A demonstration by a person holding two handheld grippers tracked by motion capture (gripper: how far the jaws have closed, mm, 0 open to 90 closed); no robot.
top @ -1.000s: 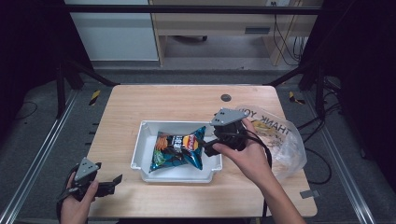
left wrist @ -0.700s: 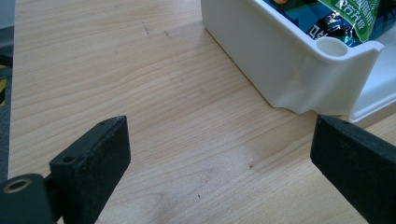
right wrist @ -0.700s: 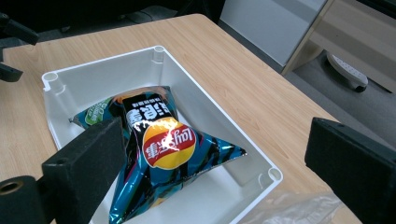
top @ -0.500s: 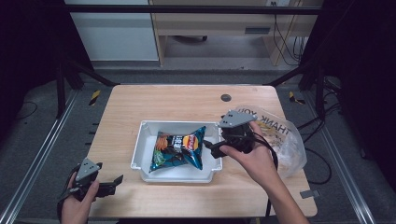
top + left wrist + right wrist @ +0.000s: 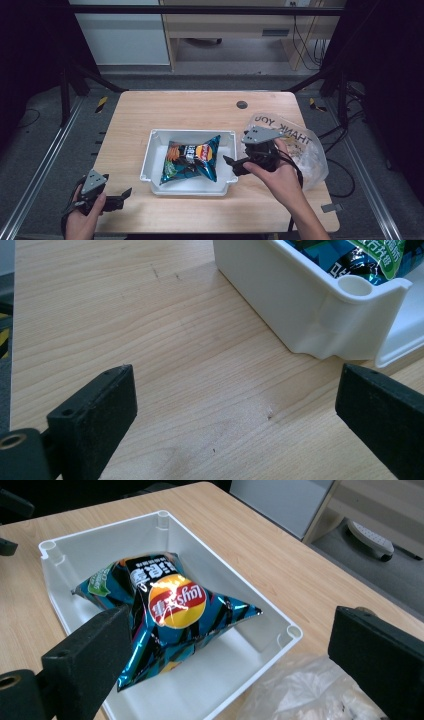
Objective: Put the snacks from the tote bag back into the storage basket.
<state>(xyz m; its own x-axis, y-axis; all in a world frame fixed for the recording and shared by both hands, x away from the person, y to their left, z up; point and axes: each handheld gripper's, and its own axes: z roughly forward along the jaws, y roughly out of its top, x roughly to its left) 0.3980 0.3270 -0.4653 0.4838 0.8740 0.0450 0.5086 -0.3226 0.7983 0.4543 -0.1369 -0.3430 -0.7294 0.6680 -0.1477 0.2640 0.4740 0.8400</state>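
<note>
A blue chip bag (image 5: 192, 159) is seen lying in the white tray (image 5: 150, 165) at frame centre. The right hand-held gripper (image 5: 235, 165) is held just right of the tray, jaws wide, empty. A plastic bag (image 5: 310, 150) lies further right on the surface (image 5: 200, 107). The left hand-held gripper (image 5: 122, 196) is positioned lower left, jaws wide, empty.

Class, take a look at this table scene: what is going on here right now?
A person holds a gripper in each hand at a wooden table. A bag of chips lies in a white tray. The right gripper hovers open at the tray's right edge, pointed at the bag, holding nothing. The left gripper waits open near the table's front left corner. A clear plastic bag printed "THANK YOU" lies to the right.
</note>
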